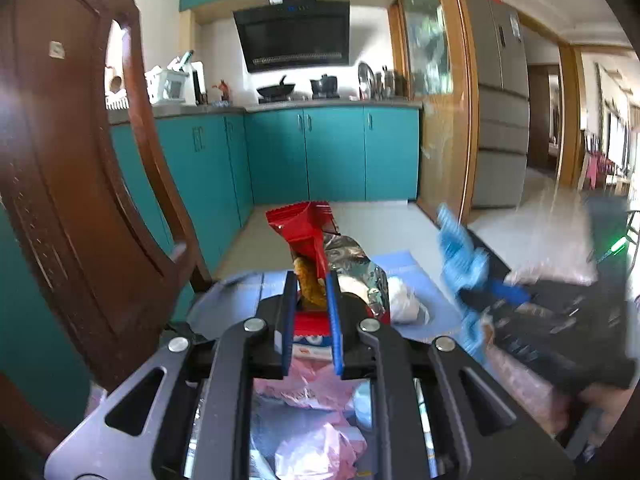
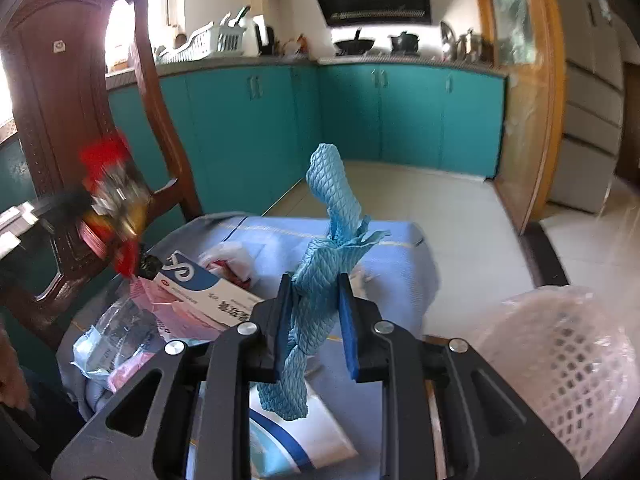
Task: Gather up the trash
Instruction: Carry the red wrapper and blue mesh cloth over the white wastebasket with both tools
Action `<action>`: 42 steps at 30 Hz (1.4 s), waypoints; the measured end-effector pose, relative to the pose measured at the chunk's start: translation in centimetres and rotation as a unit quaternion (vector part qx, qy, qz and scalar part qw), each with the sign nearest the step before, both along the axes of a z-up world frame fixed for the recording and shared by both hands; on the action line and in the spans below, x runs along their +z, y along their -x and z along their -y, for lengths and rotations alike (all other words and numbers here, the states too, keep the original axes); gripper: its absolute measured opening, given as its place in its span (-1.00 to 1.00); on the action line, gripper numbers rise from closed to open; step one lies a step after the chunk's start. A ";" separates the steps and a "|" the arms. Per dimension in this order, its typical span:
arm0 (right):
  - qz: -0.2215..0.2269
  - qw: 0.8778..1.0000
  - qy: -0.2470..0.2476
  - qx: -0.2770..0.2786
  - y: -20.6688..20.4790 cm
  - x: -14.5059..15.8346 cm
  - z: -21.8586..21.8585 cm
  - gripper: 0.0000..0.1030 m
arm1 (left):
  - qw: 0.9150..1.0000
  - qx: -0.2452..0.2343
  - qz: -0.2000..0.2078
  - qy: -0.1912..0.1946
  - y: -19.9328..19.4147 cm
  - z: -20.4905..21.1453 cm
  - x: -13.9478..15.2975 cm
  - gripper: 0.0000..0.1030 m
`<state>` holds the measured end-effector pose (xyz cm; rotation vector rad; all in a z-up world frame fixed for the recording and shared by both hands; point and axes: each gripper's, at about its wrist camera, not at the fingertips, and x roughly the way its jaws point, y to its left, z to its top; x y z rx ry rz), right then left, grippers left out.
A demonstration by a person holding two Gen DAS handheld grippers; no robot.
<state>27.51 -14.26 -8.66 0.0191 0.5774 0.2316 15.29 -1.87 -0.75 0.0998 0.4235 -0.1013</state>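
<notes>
Left gripper (image 1: 312, 304): jaws pinched tight on a red snack wrapper (image 1: 304, 232), held up clear of the table; foil lining and a yellow printed part show above the pads. Right gripper (image 2: 316, 312): jaws drawn in around a twisted blue mesh cloth (image 2: 324, 248); the left pad touches it, contact at the right pad I cannot tell.

Only the left view shows the crumpled pink plastic (image 1: 316, 400) right under the linkage and a white tissue wad (image 1: 404, 300) just right of the wrapper. Only the right view shows the white-and-blue box (image 2: 204, 292) left of the jaws, the clear packets (image 2: 116, 332) at the table's near left, and the bag-lined white basket (image 2: 572, 356) at lower right, off the table edge.

Both show the blue-covered table (image 2: 400, 264); its far edge ends just past the cloth. Wooden chair (image 1: 72, 168) crowds the left side. Beyond: open tiled floor (image 2: 440, 200), teal cabinets (image 1: 332, 152), wooden door frame (image 1: 460, 100) to the right.
</notes>
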 end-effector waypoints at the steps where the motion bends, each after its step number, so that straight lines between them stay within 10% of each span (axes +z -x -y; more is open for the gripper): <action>1: 0.006 1.000 -0.002 -0.004 0.5 0.2 0.5 -0.55 | 1.000 0.000 0.000 -0.005 0.0 0.1 -0.2 -0.70; 31: 0.049 0.998 0.031 -0.002 4.1 1.5 0.6 -0.55 | 1.000 -0.005 -0.008 -0.014 0.3 1.0 -1.3 -0.70; 42: 0.073 0.986 0.012 -0.152 6.7 3.0 11.9 -0.55 | 0.987 -0.138 -0.038 0.068 -0.3 7.0 -1.0 -0.70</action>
